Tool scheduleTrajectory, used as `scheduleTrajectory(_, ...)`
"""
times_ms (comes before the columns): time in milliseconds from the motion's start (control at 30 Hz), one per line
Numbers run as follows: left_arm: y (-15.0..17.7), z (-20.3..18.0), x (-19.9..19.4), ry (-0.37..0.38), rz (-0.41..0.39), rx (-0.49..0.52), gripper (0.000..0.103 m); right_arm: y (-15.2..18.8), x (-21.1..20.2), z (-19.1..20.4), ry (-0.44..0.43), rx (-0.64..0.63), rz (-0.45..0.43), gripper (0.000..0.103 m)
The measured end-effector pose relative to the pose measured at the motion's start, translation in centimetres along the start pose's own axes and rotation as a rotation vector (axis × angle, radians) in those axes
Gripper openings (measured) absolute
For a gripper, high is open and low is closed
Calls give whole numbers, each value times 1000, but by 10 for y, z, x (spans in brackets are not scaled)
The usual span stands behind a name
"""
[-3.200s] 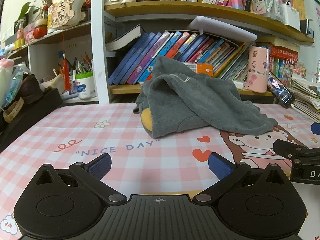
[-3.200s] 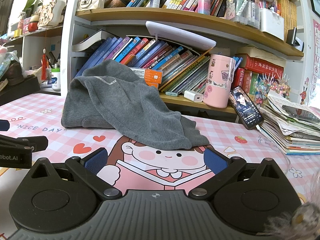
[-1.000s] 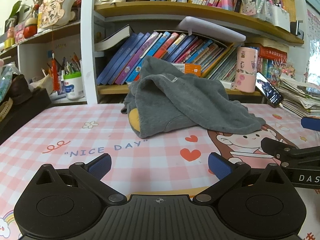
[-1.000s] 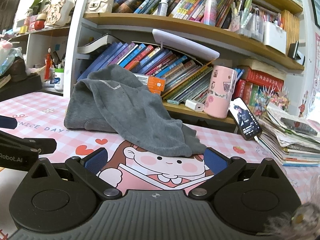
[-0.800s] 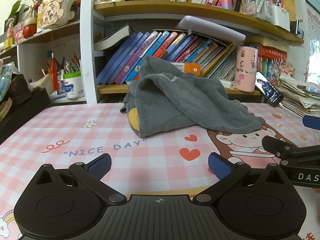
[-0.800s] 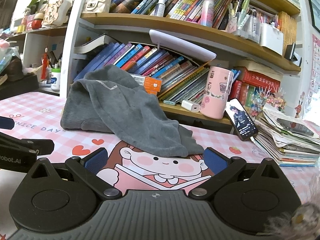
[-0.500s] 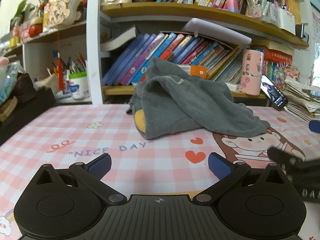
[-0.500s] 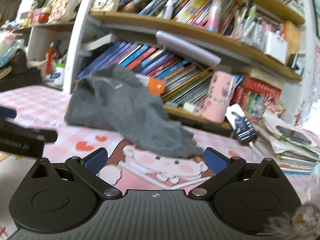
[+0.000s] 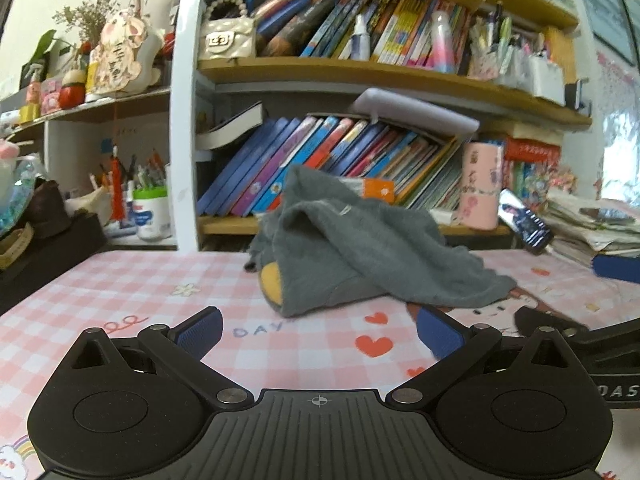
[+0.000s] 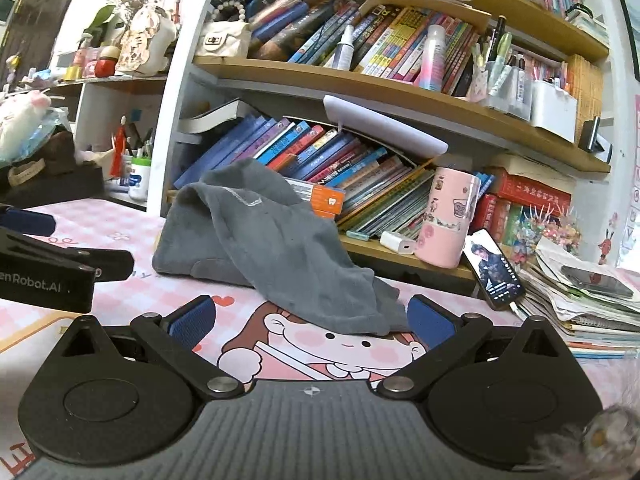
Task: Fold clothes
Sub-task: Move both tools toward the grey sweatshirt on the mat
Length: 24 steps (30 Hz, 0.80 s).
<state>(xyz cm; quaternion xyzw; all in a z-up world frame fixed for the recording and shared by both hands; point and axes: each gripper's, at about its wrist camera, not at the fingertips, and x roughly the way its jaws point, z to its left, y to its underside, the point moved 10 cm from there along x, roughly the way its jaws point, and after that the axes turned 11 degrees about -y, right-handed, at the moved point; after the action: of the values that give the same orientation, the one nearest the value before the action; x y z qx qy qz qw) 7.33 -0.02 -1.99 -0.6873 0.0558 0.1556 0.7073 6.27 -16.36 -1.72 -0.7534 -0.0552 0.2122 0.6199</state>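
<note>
1. Fingers of the left gripper [image 9: 318, 330] were seen spread wide with nothing between them, low over the near part of the tabletop [image 9: 120, 280]; the right gripper [image 10: 310, 316] was likewise spread and empty, its blue pads [image 10: 430, 318] just short of the cloth's near hem.
2. A grey garment [image 10: 280, 248] was found heaped and unfolded toward the far edge of the tabletop, one end draped down toward the right gripper, the other bunched with a yellow patch [image 9: 270, 284] showing on the left gripper's side.
3. A single layer might be missed: were the pads closed on the thick bunch, several layers could be caught and the cloth could not be spread flat.
4. Were the hem dragged, the soft cloth could be expected to slide on the smooth tabletop rather than unroll.
5. Farther back, the garment's peak was seen resting against the books [image 10: 320, 160] at the far edge; a lift there could tip them.
6. A pink cup [image 10: 446, 216] and a propped phone [image 10: 494, 268] near the far right corner could be knocked by a wide swing.
</note>
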Motion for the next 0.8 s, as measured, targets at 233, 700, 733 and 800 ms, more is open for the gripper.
scheduleTrajectory(233,1,-2,13,-5,39,62,103,-2,9,-3,-43,22,-5,103)
scheduleTrajectory(700,-29,0,93,-68,42,110,102,-10,81,-3,-167,-61,141,103)
scheduleTrajectory(733,-28,0,98,-73,52,111,102,-8,82,-4,-170,-53,143,103)
scheduleTrajectory(800,-25,2,108,-90,69,115,102,-4,82,-7,-181,-39,145,103)
